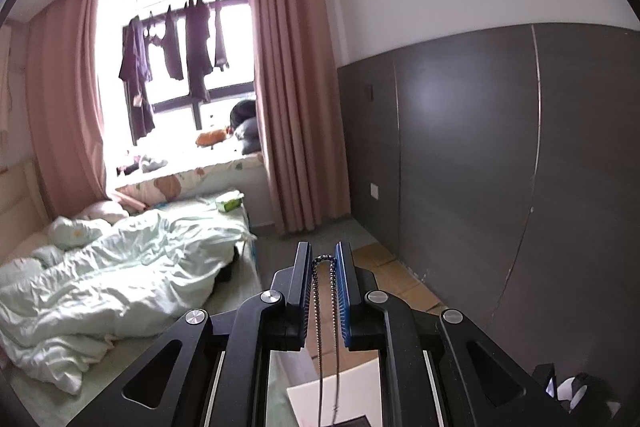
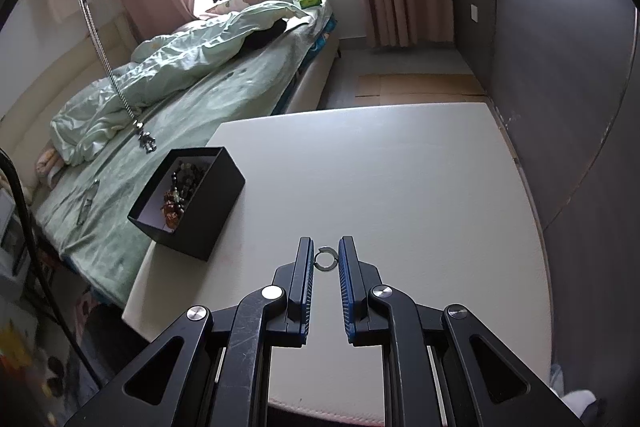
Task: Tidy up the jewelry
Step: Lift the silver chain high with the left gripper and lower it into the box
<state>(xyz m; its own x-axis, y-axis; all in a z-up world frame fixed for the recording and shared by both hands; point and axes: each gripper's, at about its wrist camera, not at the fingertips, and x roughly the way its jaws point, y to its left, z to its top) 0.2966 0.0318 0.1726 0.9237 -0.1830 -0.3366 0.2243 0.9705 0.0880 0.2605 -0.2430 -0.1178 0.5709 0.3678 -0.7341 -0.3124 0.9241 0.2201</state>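
Observation:
My left gripper (image 1: pixel 323 259) is raised high and shut on a silver chain necklace (image 1: pixel 320 311), whose two strands hang down from between the fingertips. In the right wrist view the same necklace (image 2: pixel 105 55) hangs at the left with a dark pendant (image 2: pixel 146 141) just above the far corner of a black box (image 2: pixel 188 201). The box stands on the white table (image 2: pixel 400 187) and holds beaded jewelry (image 2: pixel 182 193). My right gripper (image 2: pixel 325 259) is low over the table, its jaws a little apart around a small silver ring (image 2: pixel 325 259) that lies between the tips.
A bed with a pale green quilt (image 2: pixel 180 67) lies left of the table. A grey panelled wall (image 2: pixel 560 107) runs along the right. Cardboard sheets (image 2: pixel 420 85) lie on the floor beyond the table. Pink curtains (image 1: pixel 296 107) frame the window.

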